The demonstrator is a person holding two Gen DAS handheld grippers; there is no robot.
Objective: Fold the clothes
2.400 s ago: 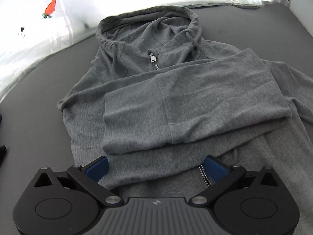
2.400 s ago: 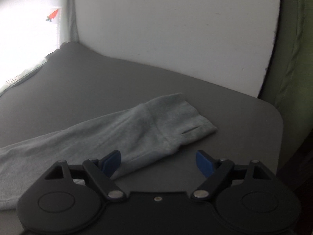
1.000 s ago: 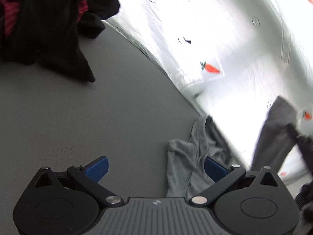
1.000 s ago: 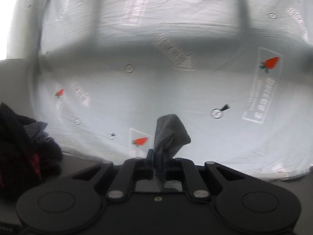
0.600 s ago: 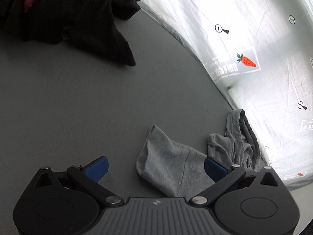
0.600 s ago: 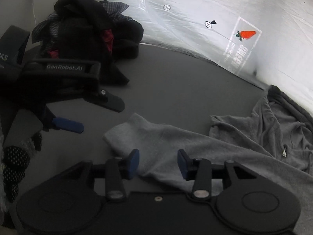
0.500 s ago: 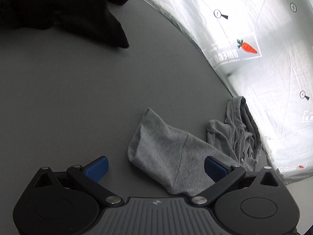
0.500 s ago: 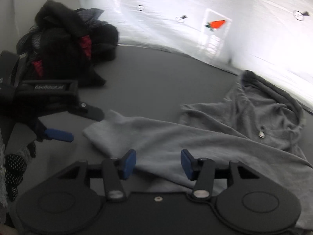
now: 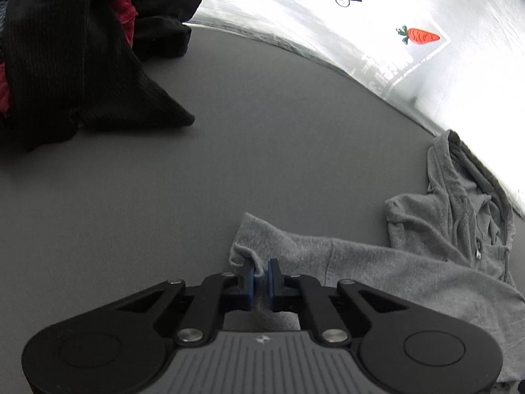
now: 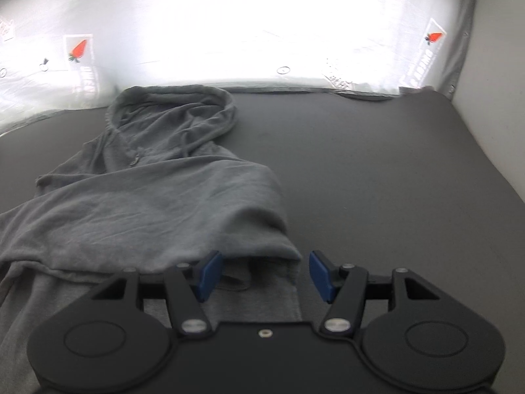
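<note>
The left tongs (image 9: 260,279) have just been closing and are now pinching a fold of the grey hoodie's (image 9: 410,262) sleeve cuff (image 9: 259,246) at lower centre of the left view; the hoodie is lying on the dark grey counter (image 9: 229,131), its hood (image 10: 174,111) near the white printed sheet (image 10: 262,26); the right tongs (image 10: 262,274) have just been opening and are standing apart over the garment's folded edge at lower centre, gripping nothing; a pile of dark clothes (image 9: 65,49) is sitting at upper left.

Blown-out backlight glare, fisheye-warped edges
</note>
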